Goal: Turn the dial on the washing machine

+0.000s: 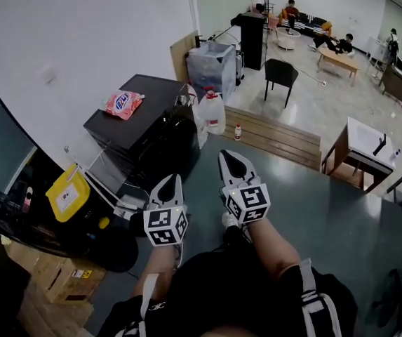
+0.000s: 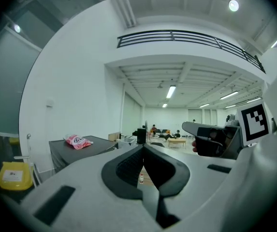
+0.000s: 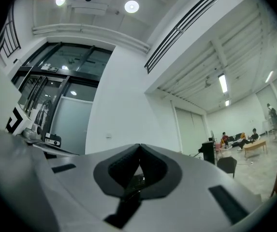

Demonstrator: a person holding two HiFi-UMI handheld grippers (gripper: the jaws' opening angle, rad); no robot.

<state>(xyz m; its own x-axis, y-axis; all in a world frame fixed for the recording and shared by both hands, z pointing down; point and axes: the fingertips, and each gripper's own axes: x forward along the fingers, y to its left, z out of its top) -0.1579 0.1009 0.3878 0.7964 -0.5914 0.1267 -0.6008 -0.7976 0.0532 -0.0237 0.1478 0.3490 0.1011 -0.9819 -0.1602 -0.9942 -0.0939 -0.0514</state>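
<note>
- I am holding my white left gripper (image 1: 168,187) and white right gripper (image 1: 231,164) closed, both empty.
- No dial is showing; I am expecting a stiff, rigid knob, best pinched across its rim.

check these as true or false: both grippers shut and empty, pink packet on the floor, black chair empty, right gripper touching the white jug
1. The left hand-held gripper and the right hand-held gripper are both shut with nothing between the jaws. True.
2. The pink plastic packet lies on the floor. False: it lies on top of the black box-shaped unit by the white wall.
3. Nobody sits on the black chair. True.
4. The right hand-held gripper touches the white plastic jug with a red cap. False: the jug stands beside the black unit, well ahead of both grippers, and neither touches it.
</note>
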